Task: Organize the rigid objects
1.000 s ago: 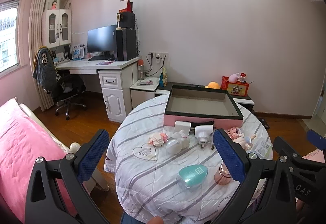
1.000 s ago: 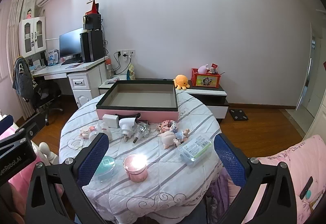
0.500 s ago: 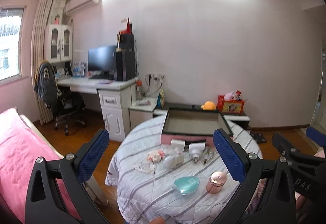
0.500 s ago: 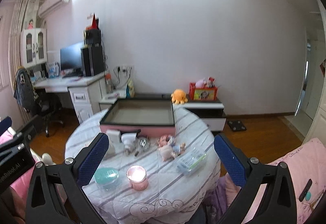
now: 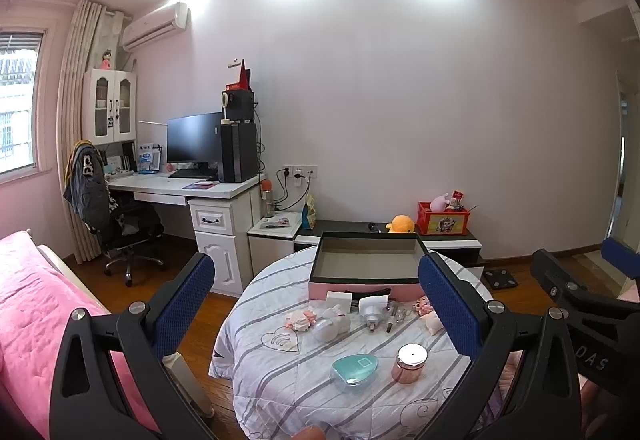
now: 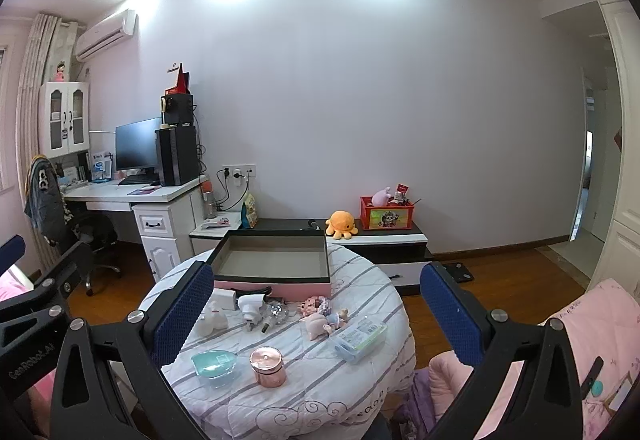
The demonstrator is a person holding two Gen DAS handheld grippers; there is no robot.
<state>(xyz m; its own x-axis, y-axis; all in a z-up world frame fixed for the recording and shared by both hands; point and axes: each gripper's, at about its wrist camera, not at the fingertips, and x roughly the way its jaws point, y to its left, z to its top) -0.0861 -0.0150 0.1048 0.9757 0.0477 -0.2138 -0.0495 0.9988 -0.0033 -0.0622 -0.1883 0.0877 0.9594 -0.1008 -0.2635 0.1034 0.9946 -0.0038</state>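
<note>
Hovering above the round desk (image 6: 352,392), left claw (image 5: 316,316) and right claw (image 6: 316,316) both spread wide, gripping nothing. Rose-gold jar (image 6: 268,366) lower centre; pink tray (image 6: 272,264) mid-frame.

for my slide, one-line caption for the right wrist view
Open right gripper above a round table of small objects, with an empty pink box behind them.
</note>
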